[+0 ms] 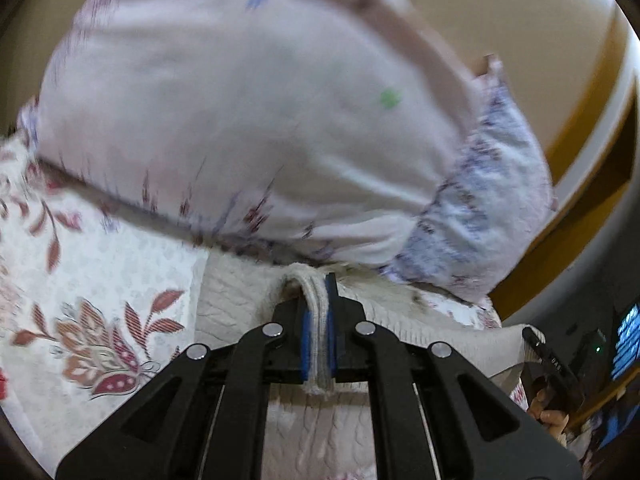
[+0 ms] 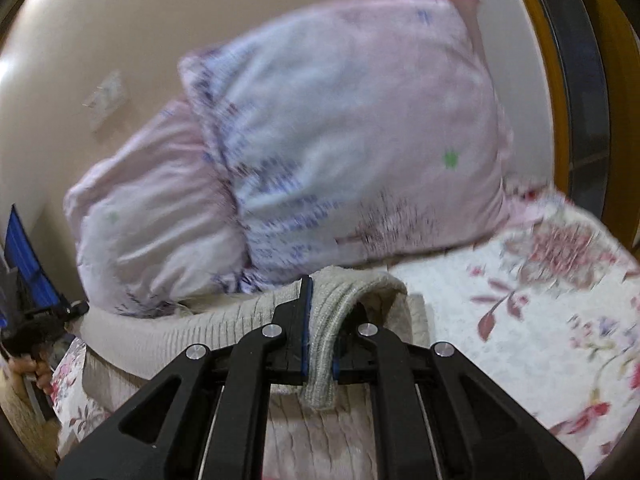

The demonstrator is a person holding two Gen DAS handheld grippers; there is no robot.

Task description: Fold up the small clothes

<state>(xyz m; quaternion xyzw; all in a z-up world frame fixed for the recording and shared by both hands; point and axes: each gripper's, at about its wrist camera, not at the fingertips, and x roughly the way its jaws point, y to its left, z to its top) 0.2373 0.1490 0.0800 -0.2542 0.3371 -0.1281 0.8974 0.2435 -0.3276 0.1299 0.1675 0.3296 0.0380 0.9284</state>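
Garment: cream knitted garment, cable-patterned on its body and ribbed along its edge; it lies on the bed just in front of both of my tools, its far side running up to the foot of the pillow; in the right wrist view the ribbed band stretches away to the left in a long curve
Left grip: my left gripper has its jaws drawn nearly together on a folded strip of the ribbed edge; the knit fills the narrow gap between the blue pads and a frayed end sticks out below them
Right grip: my right gripper is likewise pinched on a thicker roll of the ribbed band; the band loops over the top of the right finger and hangs out beneath the jaws
Bedcover: white bedspread printed with red and brown leaves and flowers; the knit rests on it; in the right wrist view it spreads off to the right
Pillow: large pillow in a pale pink and lilac case with small blue and green marks, standing just behind the knit; the right wrist view shows it leaning over a second pink cushion to its left; both are blurred
Surroundings: beige wall behind the pillows; a yellow-brown frame at the right edge of the left wrist view
Other hand: my right hand shows at the lower right of the left wrist view, wrapped round a black handle; my left hand shows at the lower left of the right wrist view
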